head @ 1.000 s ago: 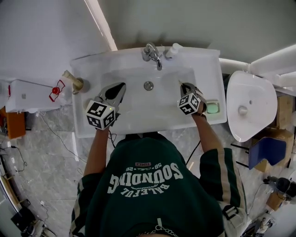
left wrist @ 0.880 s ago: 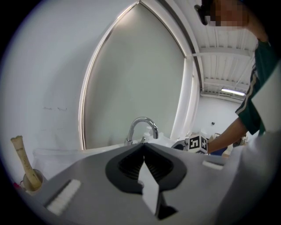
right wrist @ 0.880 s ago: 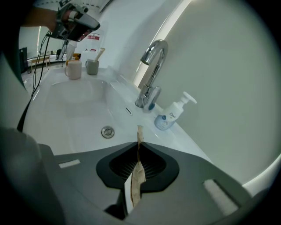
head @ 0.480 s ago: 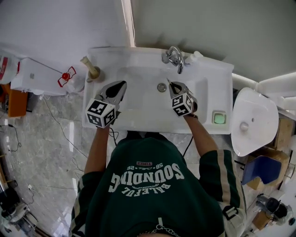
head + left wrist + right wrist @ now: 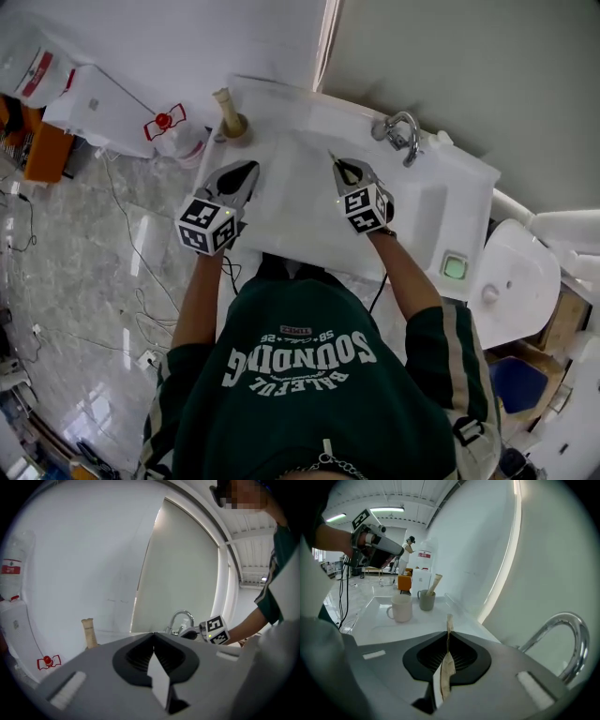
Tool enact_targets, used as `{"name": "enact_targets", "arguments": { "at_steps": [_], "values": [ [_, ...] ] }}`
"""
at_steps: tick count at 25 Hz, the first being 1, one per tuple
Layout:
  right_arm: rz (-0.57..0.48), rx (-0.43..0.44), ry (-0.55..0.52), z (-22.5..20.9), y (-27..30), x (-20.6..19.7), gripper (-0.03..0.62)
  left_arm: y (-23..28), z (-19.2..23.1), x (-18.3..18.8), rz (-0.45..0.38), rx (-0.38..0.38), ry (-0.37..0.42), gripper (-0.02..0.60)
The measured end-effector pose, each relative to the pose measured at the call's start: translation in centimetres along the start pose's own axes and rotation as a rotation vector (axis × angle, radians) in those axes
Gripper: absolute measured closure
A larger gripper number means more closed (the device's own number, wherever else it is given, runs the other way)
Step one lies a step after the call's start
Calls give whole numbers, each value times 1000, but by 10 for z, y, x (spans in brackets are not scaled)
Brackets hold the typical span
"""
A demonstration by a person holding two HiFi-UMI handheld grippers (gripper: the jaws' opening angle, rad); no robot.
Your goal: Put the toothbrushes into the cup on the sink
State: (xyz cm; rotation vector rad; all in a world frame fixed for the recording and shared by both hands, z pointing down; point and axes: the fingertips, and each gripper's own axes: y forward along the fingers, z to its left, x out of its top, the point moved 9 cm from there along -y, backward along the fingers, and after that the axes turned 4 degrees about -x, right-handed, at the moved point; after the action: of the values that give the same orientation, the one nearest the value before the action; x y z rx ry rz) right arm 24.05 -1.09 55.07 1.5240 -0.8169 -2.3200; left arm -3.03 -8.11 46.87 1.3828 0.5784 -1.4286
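Right claw (image 5: 449, 633) grips a wrapped toothbrush (image 5: 445, 674) above the sink (image 5: 417, 625); left claw (image 5: 153, 635) is closed, empty. Another toothbrush (image 5: 435, 583) already stands in the grey cup (image 5: 426, 600) at the sink's back left corner, so the gripped one remains.

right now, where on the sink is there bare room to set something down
Bare: the basin between the white mug and the right gripper, and the back ledge from the grey cup to the faucet. Crowded: the sink's left end, where mug and cup stand close together.
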Motion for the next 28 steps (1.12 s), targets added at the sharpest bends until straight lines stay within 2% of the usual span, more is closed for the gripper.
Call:
{"name": "enact_targets", "arguments": {
  "at_steps": [7,18,23,28],
  "values": [
    [-134,102,44,13,10,74,577,-41,14,-15,-24,90,-48,529],
    [-433,336,155,46,9,197,576,-85,30,-25,-59,182,-77,529],
    [-496,422,208,64,18,227,576,-105,36,-31,-72,224,-91,529],
    [-480,469,272,85,38,230,576,-124,40,-38,-75,256,-109,529]
  ]
}}
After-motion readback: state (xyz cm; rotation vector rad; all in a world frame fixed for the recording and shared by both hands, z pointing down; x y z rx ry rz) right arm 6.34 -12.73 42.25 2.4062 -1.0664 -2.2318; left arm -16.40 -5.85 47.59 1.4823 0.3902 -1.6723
